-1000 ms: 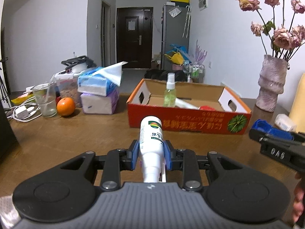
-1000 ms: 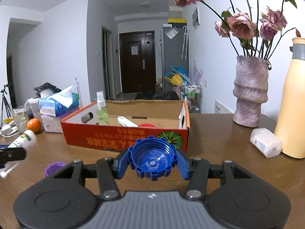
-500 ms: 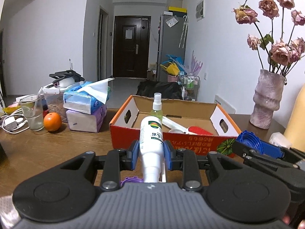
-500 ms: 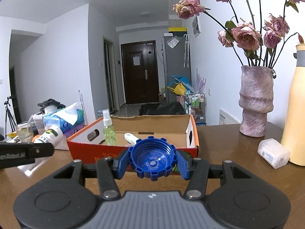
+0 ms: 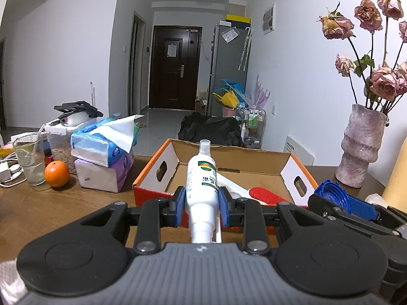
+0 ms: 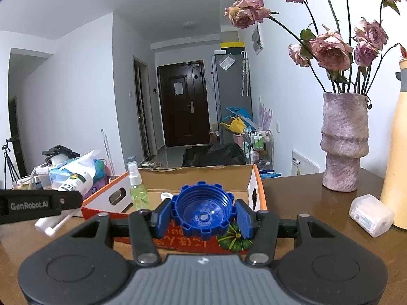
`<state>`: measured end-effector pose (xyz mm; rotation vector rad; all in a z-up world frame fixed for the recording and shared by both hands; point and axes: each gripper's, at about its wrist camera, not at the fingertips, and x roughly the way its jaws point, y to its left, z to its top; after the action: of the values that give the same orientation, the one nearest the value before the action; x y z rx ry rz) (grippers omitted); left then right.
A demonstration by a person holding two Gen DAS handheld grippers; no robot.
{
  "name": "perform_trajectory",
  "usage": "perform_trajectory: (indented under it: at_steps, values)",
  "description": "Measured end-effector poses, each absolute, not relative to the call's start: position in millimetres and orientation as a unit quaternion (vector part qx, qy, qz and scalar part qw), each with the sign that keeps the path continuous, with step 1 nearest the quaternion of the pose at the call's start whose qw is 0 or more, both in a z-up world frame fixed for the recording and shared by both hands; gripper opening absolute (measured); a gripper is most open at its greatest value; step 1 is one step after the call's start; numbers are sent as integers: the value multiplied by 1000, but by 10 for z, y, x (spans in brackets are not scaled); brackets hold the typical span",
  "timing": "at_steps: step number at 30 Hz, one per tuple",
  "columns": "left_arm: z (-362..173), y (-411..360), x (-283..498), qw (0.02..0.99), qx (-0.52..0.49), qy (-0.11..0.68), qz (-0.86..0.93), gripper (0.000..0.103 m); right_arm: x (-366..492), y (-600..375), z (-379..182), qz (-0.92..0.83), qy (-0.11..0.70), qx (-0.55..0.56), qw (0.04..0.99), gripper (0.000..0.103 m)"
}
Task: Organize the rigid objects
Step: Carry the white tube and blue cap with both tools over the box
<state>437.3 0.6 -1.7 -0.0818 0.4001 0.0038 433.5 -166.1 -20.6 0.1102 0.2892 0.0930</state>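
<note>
Both loads up off the table now: left gripper (image 5: 201, 204) pinching the white bottle (image 5: 202, 185), right gripper (image 6: 202, 214) clamping the blue cap (image 6: 202, 212), lifted vs a sec ago and closing on the cardboard box (image 5: 287, 164). Green spray bottle (image 6: 136, 190) already inside; drop-off prob next.

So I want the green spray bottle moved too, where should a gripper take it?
Grip the spray bottle around its round body, below the narrow white nozzle. It stands upright in the box near the left wall, so probably come down from above, fingers either side of the body.
</note>
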Motion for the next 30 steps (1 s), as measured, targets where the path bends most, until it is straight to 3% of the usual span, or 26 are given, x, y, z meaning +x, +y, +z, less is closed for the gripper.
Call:
perform_trajectory:
  at_steps: [30]
  values:
    - [-81, -98, 5318, 978, -38, 202, -20, 29, 5145, -1550, -304, 38, 142, 37, 988, 52]
